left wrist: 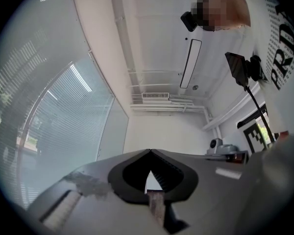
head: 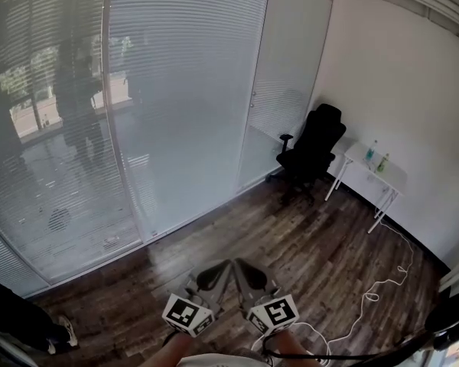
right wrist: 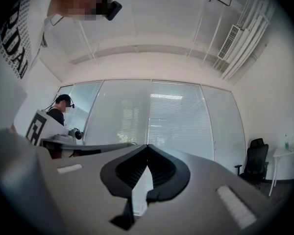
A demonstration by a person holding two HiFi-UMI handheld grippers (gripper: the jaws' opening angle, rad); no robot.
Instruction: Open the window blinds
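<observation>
Both hand-held grippers (head: 219, 272) (head: 246, 272) low, closed, tips seemingly touching

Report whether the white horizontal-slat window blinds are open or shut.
Shut: the white horizontal-slat window blinds hang fully lowered with their slats turned closed. The outdoors shows only dimly through the left section.
</observation>
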